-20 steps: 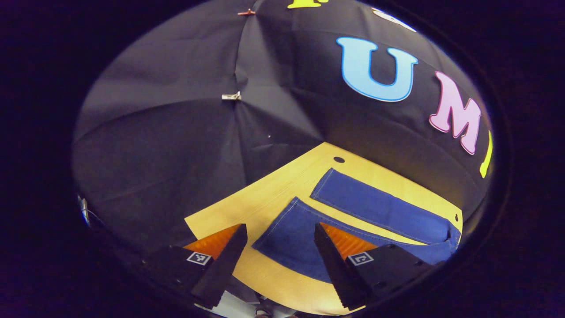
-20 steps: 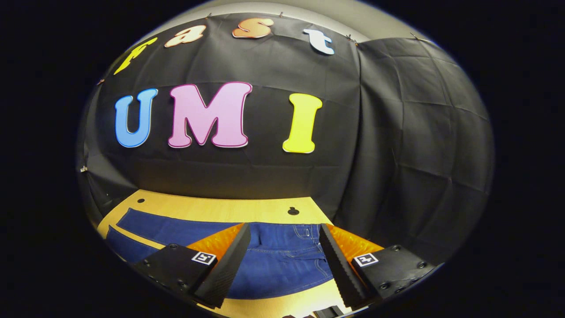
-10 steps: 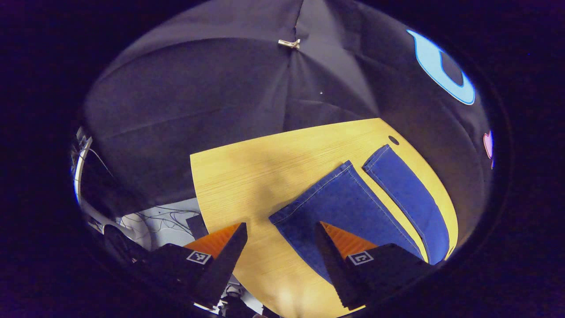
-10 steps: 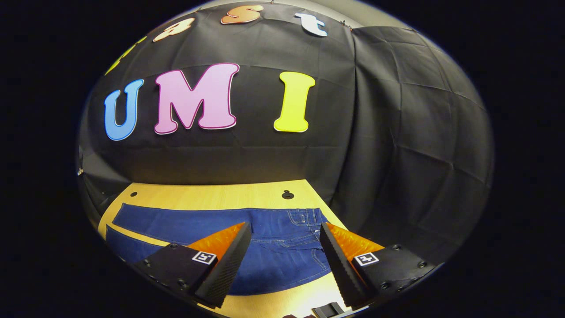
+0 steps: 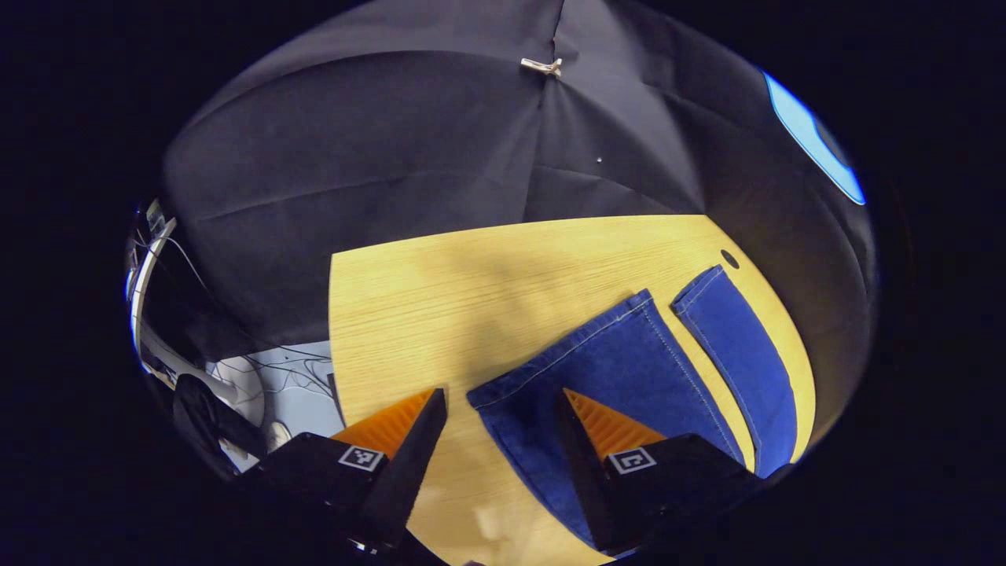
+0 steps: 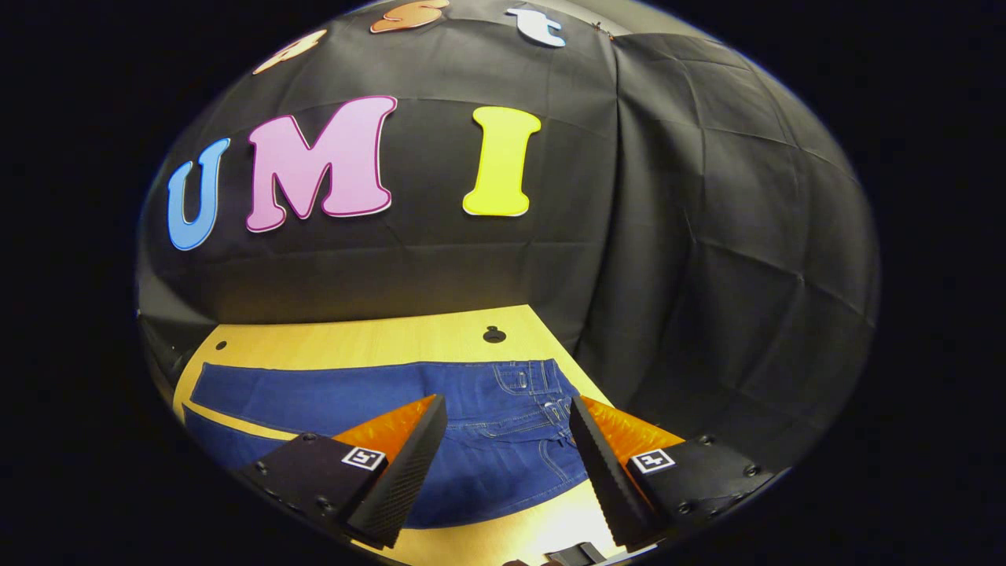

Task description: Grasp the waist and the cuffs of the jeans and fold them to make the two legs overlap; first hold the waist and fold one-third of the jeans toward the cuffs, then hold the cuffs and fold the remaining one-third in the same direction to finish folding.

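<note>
Black cloth walls back a pale wooden table [image 5: 440,299] where blue jeans [image 6: 471,409] lie flat, legs spread apart. Left gripper [image 5: 495,464] hovers with fingers wide apart over the near cuff [image 5: 566,354]. Right gripper [image 6: 507,464], equally spread, hangs above the waist [image 6: 542,385]. Small square markers on the fingers carry no readable writing.

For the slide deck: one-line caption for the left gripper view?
Open left gripper above the near cuff of jeans spread flat on the table.

Dim, sharp, fisheye-warped edges
</note>
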`<state>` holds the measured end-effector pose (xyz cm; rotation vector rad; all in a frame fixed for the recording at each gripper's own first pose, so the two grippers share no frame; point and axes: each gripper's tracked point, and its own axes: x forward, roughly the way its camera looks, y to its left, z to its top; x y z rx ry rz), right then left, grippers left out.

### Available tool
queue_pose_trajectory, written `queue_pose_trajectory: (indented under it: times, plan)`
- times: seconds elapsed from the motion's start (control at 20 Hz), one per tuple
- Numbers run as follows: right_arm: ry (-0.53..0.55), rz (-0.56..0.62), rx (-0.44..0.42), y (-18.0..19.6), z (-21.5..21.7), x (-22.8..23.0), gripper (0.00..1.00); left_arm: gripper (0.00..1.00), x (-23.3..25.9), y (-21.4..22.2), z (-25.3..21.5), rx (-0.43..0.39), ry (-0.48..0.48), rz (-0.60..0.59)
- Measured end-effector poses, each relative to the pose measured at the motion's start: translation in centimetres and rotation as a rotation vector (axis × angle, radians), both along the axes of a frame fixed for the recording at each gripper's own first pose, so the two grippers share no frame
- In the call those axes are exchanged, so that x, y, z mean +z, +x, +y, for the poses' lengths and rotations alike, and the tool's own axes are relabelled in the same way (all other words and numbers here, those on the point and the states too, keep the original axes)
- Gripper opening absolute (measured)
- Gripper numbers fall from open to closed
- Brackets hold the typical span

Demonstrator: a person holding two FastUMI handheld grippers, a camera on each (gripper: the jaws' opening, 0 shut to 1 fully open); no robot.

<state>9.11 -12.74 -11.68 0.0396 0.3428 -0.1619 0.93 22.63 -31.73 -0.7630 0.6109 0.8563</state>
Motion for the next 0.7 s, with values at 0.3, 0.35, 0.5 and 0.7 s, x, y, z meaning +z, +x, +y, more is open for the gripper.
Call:
queue_pose_trajectory:
  times: [0.3,0.35,0.5,0.7]
  plan:
    - [0.043,0.066,-0.063,-0.3,-2.5,-3.3,0.97,0.41,-0.2,2.0,0.4,0.022,-0.022,-0.048]
    - [0.051,0.077,-0.077,-0.6,-3.1,-3.9,0.97,0.31,-0.1,2.5,0.3,0.010,-0.030,-0.069]
    - [0.090,0.115,-0.135,-1.2,-4.9,-6.1,0.97,0.16,0.1,3.1,0.4,-0.014,-0.044,-0.122]
    - [0.153,0.224,-0.206,-2.1,-7.1,-10.3,0.96,0.07,0.1,3.2,0.3,-0.023,-0.063,-0.168]
